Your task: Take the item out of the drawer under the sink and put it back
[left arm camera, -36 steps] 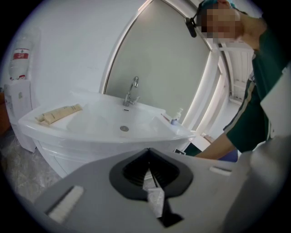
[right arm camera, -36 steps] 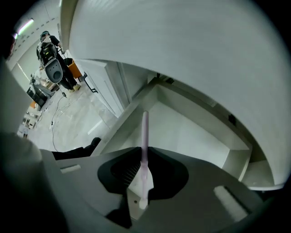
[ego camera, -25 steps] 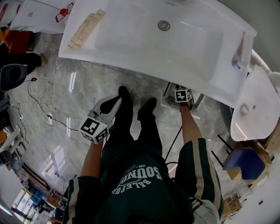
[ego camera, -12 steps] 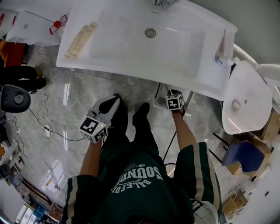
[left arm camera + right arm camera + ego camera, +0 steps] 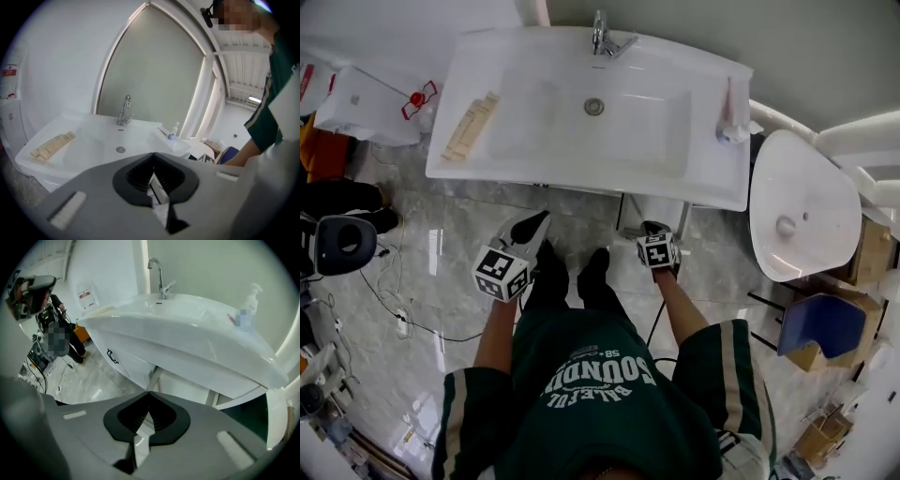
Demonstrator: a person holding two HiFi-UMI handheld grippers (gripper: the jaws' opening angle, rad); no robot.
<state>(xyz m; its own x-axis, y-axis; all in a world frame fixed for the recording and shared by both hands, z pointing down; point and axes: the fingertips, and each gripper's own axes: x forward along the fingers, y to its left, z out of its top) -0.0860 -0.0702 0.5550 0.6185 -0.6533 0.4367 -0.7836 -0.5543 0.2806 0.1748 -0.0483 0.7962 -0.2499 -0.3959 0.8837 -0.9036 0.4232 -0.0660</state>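
Marble floor [image 5: 441, 272] spreads under your feet, with the white sink [image 5: 534, 141] at twelve o'clock. Your left claw [image 5: 536, 221] is closed on nothing and held at ten o'clock, probably just to keep it out of the way. Your right claw [image 5: 654, 231], at one o'clock near the cabinet [image 5: 124, 363] below the sink, has just been closing, with nothing between its jaws. No view shows the item; you have likely left it in the drawer. Since a second ago both claws have drawn back from the sink's edge, and the faucet [image 5: 602, 37] has come into the head view.
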